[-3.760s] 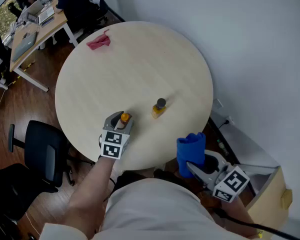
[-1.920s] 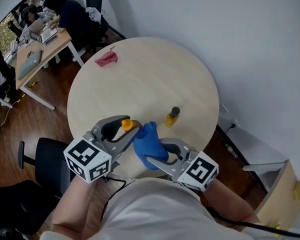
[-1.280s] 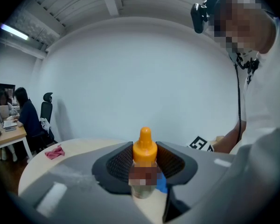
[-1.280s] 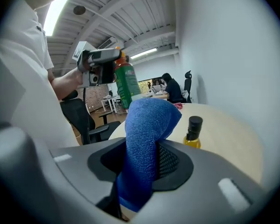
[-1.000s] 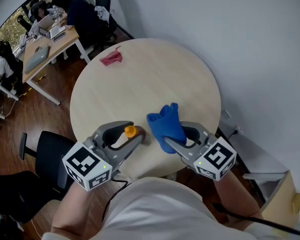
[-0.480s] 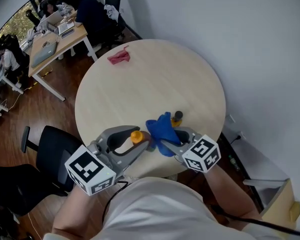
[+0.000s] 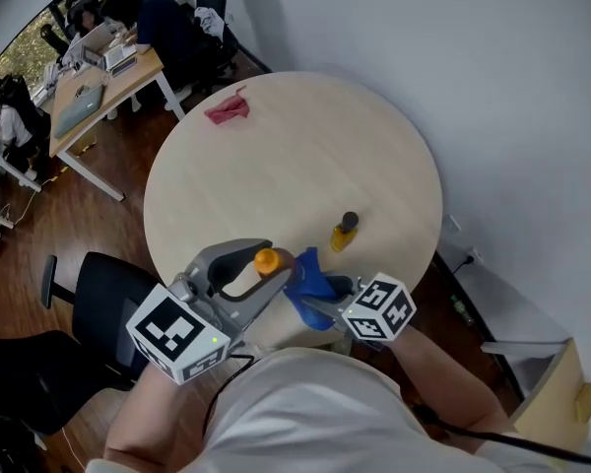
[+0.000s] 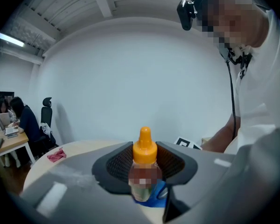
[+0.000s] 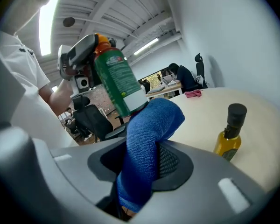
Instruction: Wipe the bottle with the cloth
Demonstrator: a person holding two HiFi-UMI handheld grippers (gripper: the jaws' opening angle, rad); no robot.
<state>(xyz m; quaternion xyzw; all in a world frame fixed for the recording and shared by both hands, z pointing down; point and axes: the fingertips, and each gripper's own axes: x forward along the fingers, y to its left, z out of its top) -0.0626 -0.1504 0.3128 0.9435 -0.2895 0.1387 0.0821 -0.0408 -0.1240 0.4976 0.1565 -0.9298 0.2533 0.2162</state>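
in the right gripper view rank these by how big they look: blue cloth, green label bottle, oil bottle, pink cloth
1. blue cloth, largest, though it sits closest to the camera, which inflates it
2. green-labelled bottle
3. oil bottle
4. pink cloth, smallest, but far off, so its true size is unsure

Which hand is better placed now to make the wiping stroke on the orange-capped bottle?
Right. The right tongs grip the blue cloth beside the bottle; the left tongs are occupied holding that bottle.
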